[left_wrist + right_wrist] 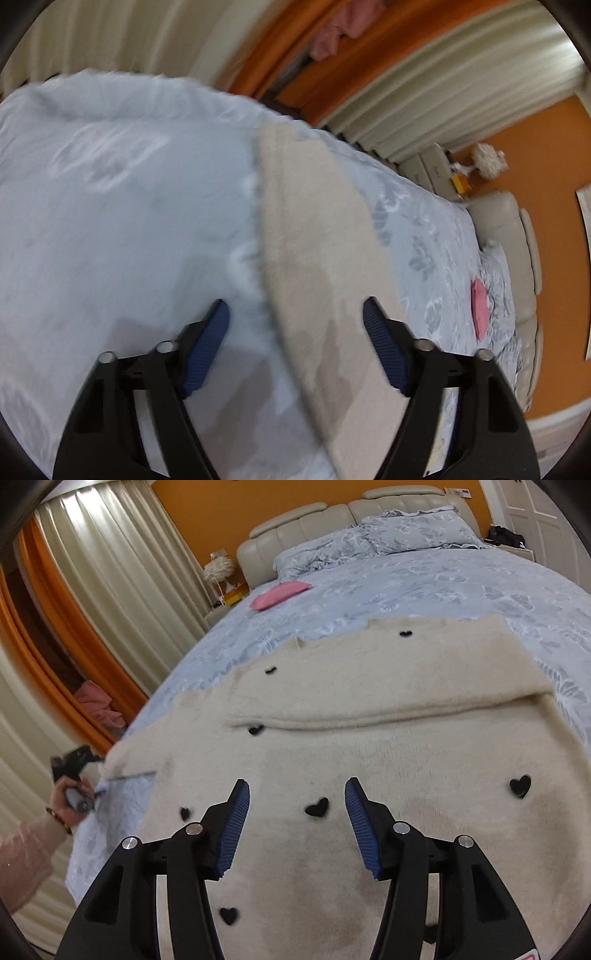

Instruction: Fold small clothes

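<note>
Several black hearts dot the fluffy cream sweater, spread flat on the blue bed mid-frame, one part folded across. Both left tongs and right tongs hang released, empty.

Soft indoor light; left view motion-blurred, fisheye edges curved.

Bedspread open beyond sweater — pillows, pink cloth far off.

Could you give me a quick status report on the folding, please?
Both grippers open, left gripper and right gripper holding nothing. Cream sweater flat on the bed, one fold across it. Nothing in the way.
</note>
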Demonstrator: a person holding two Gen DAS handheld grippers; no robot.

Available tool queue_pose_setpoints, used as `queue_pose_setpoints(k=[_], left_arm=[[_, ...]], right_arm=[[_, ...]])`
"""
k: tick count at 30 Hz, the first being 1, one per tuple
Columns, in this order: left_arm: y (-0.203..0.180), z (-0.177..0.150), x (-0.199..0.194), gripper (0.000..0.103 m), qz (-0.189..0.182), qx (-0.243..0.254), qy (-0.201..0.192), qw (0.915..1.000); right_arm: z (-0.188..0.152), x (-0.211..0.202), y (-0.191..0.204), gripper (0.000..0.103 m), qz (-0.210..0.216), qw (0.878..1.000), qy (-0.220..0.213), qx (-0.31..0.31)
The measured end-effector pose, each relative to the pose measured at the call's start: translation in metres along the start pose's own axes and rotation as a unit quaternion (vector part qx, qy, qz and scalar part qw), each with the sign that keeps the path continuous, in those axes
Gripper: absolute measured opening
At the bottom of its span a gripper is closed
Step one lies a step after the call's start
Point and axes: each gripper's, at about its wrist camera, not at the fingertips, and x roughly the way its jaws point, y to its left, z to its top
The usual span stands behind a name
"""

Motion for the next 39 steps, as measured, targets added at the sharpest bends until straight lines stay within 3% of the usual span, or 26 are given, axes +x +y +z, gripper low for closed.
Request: queue_pose_setpoints(k=[2, 7, 9, 12, 15, 17, 18, 20, 23, 24, 26, 27, 28, 29, 30, 34, 36, 39], left_arm=[[-0.008, 0.000, 0.007, 0.009, -0.013, 0.023, 0.010, 0.9996], [-0.032, -0.005, -0.009, 0.005, -0.026, 0.056, -0.021, 0.9979], [-0.053, -0.011, -0.025, 0.005, -0.049, 0.070, -0.031, 0.9958], [-0.108, -0.037, -0.059, 0.005, -0.103, 0.127, -0.032, 0.9860], [-0.184, -0.093, -0.105, 0.005, -0.176, 0.230, -0.021, 0.9568], [-0.228, -0.146, -0.136, 0.005, -0.229, 0.293, -0.002, 0.9282], [-0.240, -0.165, -0.145, 0.005, -0.248, 0.309, 0.009, 0.9182], [-0.267, -0.229, -0.162, 0.005, -0.293, 0.344, 0.054, 0.8905], [-0.276, -0.315, -0.158, 0.006, -0.311, 0.376, 0.117, 0.8648], [-0.274, -0.335, -0.153, 0.008, -0.303, 0.385, 0.128, 0.8624], [-0.253, -0.386, -0.132, 0.011, -0.281, 0.389, 0.168, 0.8613], [-0.244, -0.401, -0.124, 0.024, -0.267, 0.384, 0.186, 0.8643], [-0.225, -0.417, -0.115, 0.035, -0.241, 0.369, 0.209, 0.8729], [-0.208, -0.427, -0.111, 0.054, -0.225, 0.353, 0.222, 0.8806], [-0.194, -0.433, -0.107, 0.057, -0.218, 0.335, 0.228, 0.8878], [-0.142, -0.414, -0.112, 0.065, -0.190, 0.320, 0.200, 0.9064], [-0.126, -0.385, -0.115, 0.070, -0.187, 0.299, 0.163, 0.9213], [-0.124, -0.356, -0.107, 0.071, -0.185, 0.261, 0.151, 0.9354]], right_arm=[[-0.001, 0.005, -0.004, 0.057, -0.007, 1.000, 0.009, 0.006], [0.003, 0.001, -0.010, 0.057, -0.016, 1.000, -0.007, 0.006], [0.005, -0.003, -0.015, 0.059, -0.020, 1.000, -0.014, 0.007], [0.010, -0.007, -0.025, 0.059, -0.028, 0.999, -0.021, 0.019], [0.015, -0.013, -0.036, 0.059, -0.027, 0.998, -0.030, 0.041], [0.018, -0.019, -0.046, 0.059, -0.030, 0.997, -0.038, 0.056], [0.019, -0.021, -0.050, 0.059, -0.031, 0.997, -0.042, 0.061], [0.023, -0.027, -0.061, 0.059, -0.034, 0.995, -0.051, 0.077], [0.028, -0.035, -0.077, 0.059, -0.036, 0.993, -0.059, 0.100], [0.029, -0.038, -0.087, 0.059, -0.037, 0.991, -0.060, 0.114], [0.031, -0.042, -0.099, 0.059, -0.038, 0.989, -0.061, 0.131], [0.031, -0.042, -0.103, 0.059, -0.037, 0.988, -0.060, 0.135], [0.032, -0.042, -0.107, 0.059, -0.037, 0.988, -0.058, 0.140], [0.032, -0.042, -0.111, 0.059, -0.038, 0.987, -0.056, 0.144], [0.032, -0.042, -0.115, 0.059, -0.037, 0.987, -0.054, 0.149], [0.034, -0.038, -0.118, 0.059, -0.027, 0.986, -0.048, 0.155], [0.034, -0.034, -0.115, 0.060, -0.028, 0.988, -0.044, 0.147], [0.035, -0.027, -0.113, 0.060, -0.021, 0.989, -0.038, 0.144]])
